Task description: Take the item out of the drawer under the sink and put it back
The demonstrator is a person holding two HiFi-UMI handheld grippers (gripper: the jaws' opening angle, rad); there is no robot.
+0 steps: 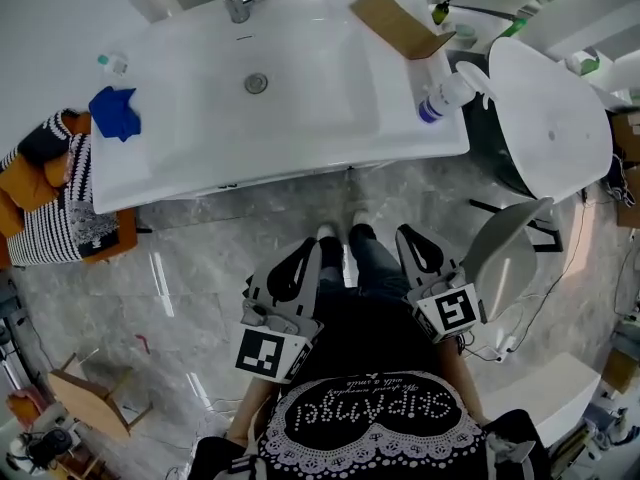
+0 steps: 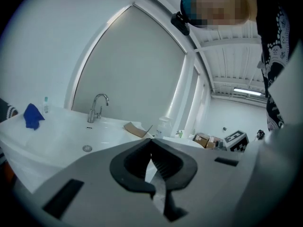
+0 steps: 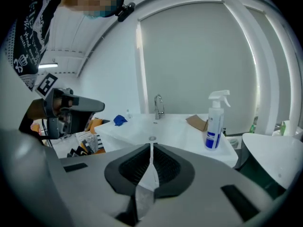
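Both tongs are pressed together and pinch nothing: the left tongs (image 1: 316,248) and the right tongs (image 1: 403,233) hang close to the person's body, well apart from the white sink (image 1: 300,138). The drawer lies hidden beneath the sink's top, so the item cannot be seen. A spray bottle (image 1: 445,96), a blue cloth (image 1: 115,111) and a cardboard piece (image 1: 400,23) rest on the sink.

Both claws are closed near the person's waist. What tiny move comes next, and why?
Probably lower the right gripper toward the front under the sink: it and the left gripper are shut, empty and away from it.
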